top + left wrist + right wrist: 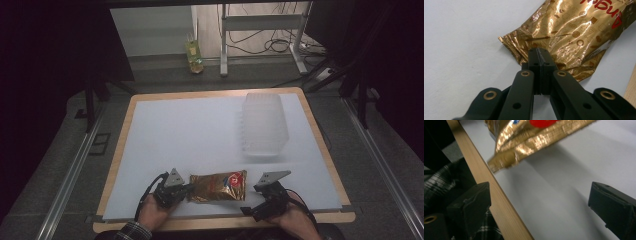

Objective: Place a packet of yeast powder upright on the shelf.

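Gold foil bag (218, 186) lay at the surface's (190, 130) six o'clock, its nine o'clock end pinched by the left hand-held gripper (187, 188), while the right hand-held gripper (258, 188) gaped unclenched at its three o'clock.

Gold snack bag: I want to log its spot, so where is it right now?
In the high view the gold snack bag lies near the table's front edge, between the left tool, shut on its left end, and the open right tool.

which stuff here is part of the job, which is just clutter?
In the job:
- gold snack bag, near the table's front edge
- left gripper, jaws shut on the bag's crimped end
- right gripper, jaws open, just off the bag's other end

Lying about:
- clear plastic container, far right of the table
- bottle on the floor beyond
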A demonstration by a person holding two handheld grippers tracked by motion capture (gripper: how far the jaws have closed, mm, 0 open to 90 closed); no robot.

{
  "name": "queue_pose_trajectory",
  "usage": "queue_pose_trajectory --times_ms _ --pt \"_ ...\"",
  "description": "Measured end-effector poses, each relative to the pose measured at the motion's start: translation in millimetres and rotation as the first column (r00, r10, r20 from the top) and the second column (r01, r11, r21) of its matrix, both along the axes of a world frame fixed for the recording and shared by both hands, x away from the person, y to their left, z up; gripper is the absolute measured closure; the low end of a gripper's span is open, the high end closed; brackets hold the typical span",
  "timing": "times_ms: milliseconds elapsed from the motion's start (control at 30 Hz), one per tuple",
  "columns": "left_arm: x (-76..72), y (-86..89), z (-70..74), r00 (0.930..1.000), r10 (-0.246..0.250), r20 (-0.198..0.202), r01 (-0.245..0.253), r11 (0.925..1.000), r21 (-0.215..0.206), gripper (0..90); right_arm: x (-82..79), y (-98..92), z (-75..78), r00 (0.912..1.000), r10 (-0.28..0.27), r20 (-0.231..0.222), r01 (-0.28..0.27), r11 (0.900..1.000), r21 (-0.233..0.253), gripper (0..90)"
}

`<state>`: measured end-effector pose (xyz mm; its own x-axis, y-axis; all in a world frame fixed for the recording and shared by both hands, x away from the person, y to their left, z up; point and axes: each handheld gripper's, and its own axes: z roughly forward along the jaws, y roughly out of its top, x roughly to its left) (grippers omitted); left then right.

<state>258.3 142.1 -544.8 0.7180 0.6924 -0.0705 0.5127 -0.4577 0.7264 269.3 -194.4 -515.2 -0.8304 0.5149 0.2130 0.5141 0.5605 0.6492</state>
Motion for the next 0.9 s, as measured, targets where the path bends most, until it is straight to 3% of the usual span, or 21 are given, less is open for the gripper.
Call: queue_pose_trajectory --times_ms 167,433,567,733,900 --pt "0.0 0.1 0.2 1.0000 -0.001 0.000 0.001 1.0000 0.004 89.8 6.9 6.1 7.1 0.9985 -0.010 -0.054 0.014 0.998 0.061 7.2" --pt "-0.2 0.0 0.3 1.0000 0.001 0.000 -0.001 1.0000 0.005 89.8 17.5 15.3 14.9 0.9951 -0.014 -0.097 0.023 0.996 0.087 8.9" --pt "-0.6 -0.5 0.4 1.0000 0.003 0.001 -0.003 1.0000 0.006 89.8 21.8 20.3 15.2 0.9940 -0.015 -0.108 0.024 0.997 0.075 10.6" --pt "-1.1 -1.2 0.5 1.0000 0.007 0.004 -0.007 0.9999 0.009 89.7 29.8 29.2 13.1 0.9902 -0.030 -0.136 0.040 0.996 0.074 18.5" --pt "-1.5 -1.4 0.7 1.0000 0.008 0.001 -0.008 0.9999 0.008 89.8 36.3 34.5 16.9 0.9837 -0.038 -0.176 0.055 0.994 0.092 32.2"
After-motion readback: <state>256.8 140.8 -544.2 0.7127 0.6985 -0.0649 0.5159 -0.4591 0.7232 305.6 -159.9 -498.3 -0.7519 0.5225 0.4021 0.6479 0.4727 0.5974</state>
